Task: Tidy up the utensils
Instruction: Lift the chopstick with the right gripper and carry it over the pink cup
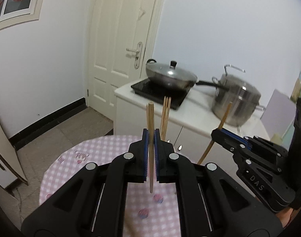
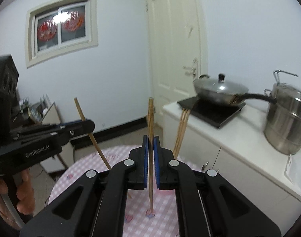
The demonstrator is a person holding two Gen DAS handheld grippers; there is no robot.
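One chopstick pinched upright in each gripper

The left chopstick (image 1: 151,138) sits clamped in the left gripper (image 1: 150,136), the right chopstick (image 2: 150,138) in the right gripper (image 2: 150,140), above the pink checked table (image 1: 81,158); more chopsticks (image 1: 165,116) stand behind.

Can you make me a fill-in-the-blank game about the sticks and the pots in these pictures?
1. The left gripper is shut on one wooden ____.
2. The right gripper holds ____ chopstick too.
3. The table wears a pink ____ cloth.
4. The wok has a ____ on top.

Missing words: chopstick; one; checked; lid
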